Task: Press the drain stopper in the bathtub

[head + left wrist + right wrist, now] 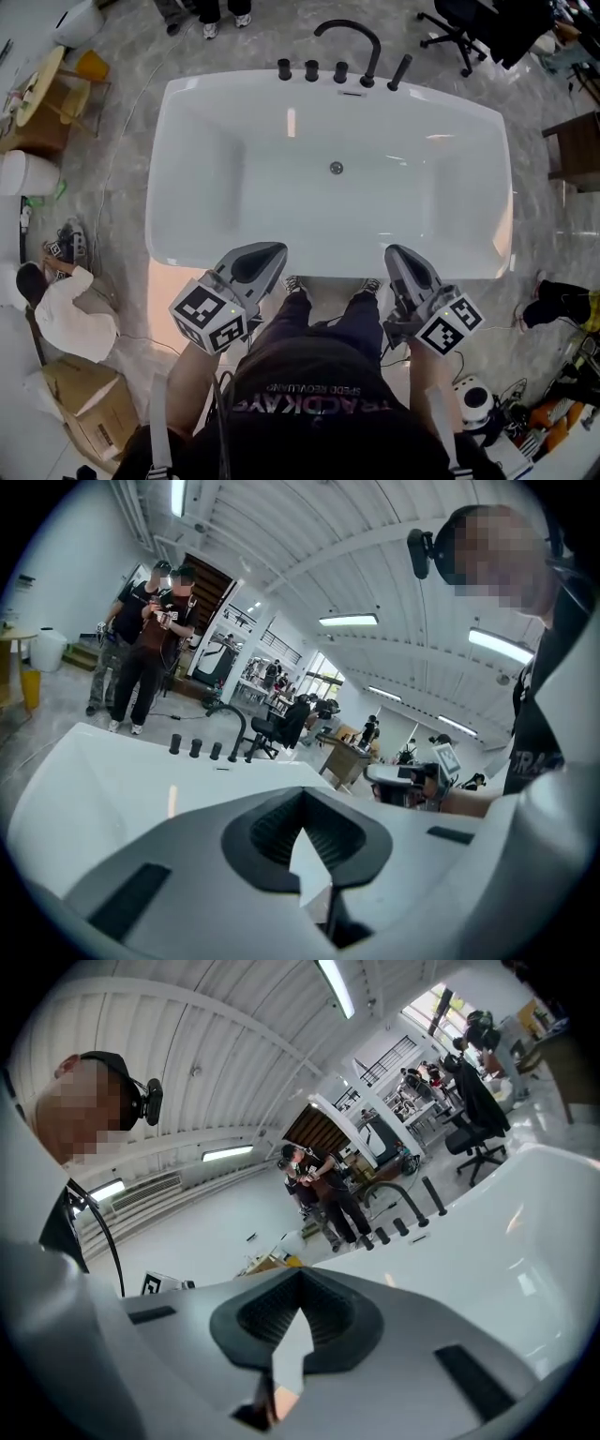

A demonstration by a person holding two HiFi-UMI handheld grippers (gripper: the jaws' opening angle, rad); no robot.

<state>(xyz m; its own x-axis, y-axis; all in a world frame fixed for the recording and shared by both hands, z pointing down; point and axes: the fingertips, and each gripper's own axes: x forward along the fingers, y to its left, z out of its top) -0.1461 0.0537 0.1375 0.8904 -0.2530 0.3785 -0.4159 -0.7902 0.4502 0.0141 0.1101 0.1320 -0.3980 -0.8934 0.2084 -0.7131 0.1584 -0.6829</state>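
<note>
Bright overhead light, sharp, fisheye edges

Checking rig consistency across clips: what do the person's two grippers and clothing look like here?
The left gripper and right gripper have grey tapered shells with black ribbed pads. Each carries a white cube bearing black square markers: left cube, right cube. The person wears a dark shirt with pale lettering and dark trousers. A black cable hangs by the left forearm.

Drain stopper [336, 168] mid bathtub [200, 173] floor; faucet [367, 81] behind.
</note>
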